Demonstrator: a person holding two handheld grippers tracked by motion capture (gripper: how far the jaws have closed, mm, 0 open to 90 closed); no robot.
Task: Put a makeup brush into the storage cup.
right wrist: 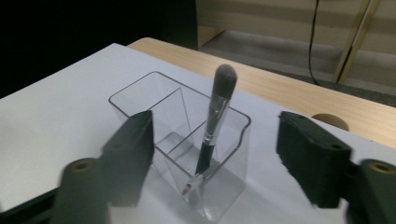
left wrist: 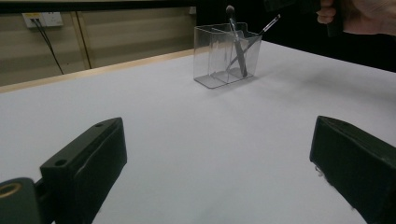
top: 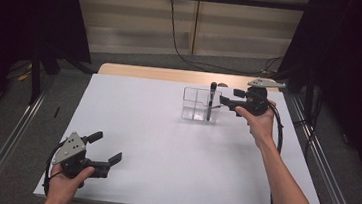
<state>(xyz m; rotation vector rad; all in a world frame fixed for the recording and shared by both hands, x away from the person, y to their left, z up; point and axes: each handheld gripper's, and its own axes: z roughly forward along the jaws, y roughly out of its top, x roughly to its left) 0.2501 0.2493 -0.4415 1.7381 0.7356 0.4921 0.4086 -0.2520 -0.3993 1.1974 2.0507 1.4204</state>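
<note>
Since the makeup brush [right wrist: 219,112] already stands in the clear organizer [right wrist: 140,100], we should back the right gripper [top: 229,97] straight off, upper right of the high view, jaws wide and holding nothing, keeping them off the rim so it doesn't tip. Organizer sits upper centre of the table [top: 164,150]. Right gripper view: brush leans, bristles up, in the near compartment; a second slim tool [right wrist: 194,182] lies low in it; the far compartment looks empty. Left gripper [top: 107,147] rests lower left, jaws spread, empty.
</note>
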